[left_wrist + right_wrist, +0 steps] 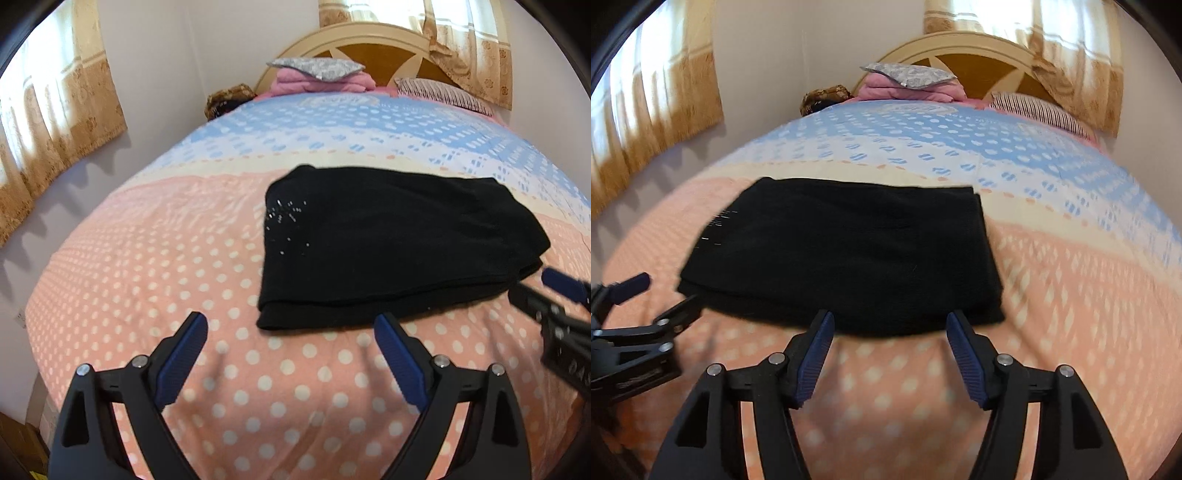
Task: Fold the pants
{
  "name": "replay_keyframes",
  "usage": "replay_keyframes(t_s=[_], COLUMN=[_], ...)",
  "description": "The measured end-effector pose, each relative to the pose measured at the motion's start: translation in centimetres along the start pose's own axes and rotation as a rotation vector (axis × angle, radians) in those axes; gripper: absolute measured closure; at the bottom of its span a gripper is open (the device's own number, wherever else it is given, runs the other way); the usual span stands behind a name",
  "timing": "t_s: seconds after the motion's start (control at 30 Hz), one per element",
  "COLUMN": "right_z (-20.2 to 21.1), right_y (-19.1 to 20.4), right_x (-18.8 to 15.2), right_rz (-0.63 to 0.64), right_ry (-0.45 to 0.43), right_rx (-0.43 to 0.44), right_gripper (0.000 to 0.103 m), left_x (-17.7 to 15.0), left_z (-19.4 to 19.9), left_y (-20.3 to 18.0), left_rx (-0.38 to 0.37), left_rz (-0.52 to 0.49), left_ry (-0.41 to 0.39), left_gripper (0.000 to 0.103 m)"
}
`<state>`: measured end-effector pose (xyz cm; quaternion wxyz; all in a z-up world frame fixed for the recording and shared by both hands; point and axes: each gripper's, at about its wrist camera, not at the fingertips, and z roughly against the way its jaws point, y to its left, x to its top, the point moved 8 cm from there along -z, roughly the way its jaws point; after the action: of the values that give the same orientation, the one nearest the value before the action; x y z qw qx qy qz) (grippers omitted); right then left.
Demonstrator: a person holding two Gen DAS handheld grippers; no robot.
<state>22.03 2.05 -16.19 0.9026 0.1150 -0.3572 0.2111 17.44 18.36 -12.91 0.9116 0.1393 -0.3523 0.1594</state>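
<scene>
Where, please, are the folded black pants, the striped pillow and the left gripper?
folded black pants (pixel 842 254), right wrist view, middle of the top layer.
striped pillow (pixel 443 94), left wrist view, its middle.
left gripper (pixel 291 325), left wrist view, between its fingertips.

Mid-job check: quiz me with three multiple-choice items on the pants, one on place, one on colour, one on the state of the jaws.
1. Where do the pants lie?
A. On the dotted bedspread
B. On the pillows
C. On the floor

2. What colour are they?
A. Pink
B. Black
C. Blue

3. How do the right gripper jaws stand?
A. Clamped on the pants
B. Shut, empty
C. Open, empty

Answers: 1 A, dotted cover shows all round the folded bundle. 2 B, the cloth is black with a few sparkles. 3 C, both views show a gap between the pads with only bedspread in it.
</scene>
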Motion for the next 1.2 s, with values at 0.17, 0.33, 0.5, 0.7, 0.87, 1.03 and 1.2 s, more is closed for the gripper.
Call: replay_keyframes(t_s=[0.17, 0.33, 0.5, 0.7, 0.87, 1.03, 1.2], right_z=[1.5, 2.8, 3.9, 4.8, 5.9, 6.2, 5.0], right_y=[0.1, -0.6, 0.3, 0.4, -1.4, -3.8, -4.9], right_x=[-1.9, -3.8, -5.5, -6.0, -4.2, 0.1, 5.3], right_rz=[-0.077, -0.216, -0.252, -0.231, -0.260, -0.192, -0.080], right_ry=[0.041, 0.101, 0.129, 0.099, 0.004, -0.098, -0.174], right_rx=[-0.003, 0.034, 0.042, 0.013, 0.040, -0.006, -0.003], right_gripper=[0.038, 0.038, 0.038, 0.038, 0.038, 0.038, 0.054], left_x=[-0.1, -1.2, -2.7, -3.9, -2.7, 0.1, 3.7], left_z=[1.8, 2.5, 2.5, 2.0, 2.0, 0.6, -2.7], left_y=[0.3, 0.1, -0.5, -1.4, -0.6, 3.0, 5.3], left_rx=[0.003, -0.031, -0.064, -0.059, -0.116, -0.060, -0.074], left_rz=[-0.018, -0.028, -0.044, -0.059, -0.017, 0.028, 0.114], left_ry=[-0.034, -0.014, 0.041, 0.060, 0.036, -0.010, 0.013], left_gripper=[0.008, 0.008, 0.008, 0.008, 0.008, 0.007, 0.007])
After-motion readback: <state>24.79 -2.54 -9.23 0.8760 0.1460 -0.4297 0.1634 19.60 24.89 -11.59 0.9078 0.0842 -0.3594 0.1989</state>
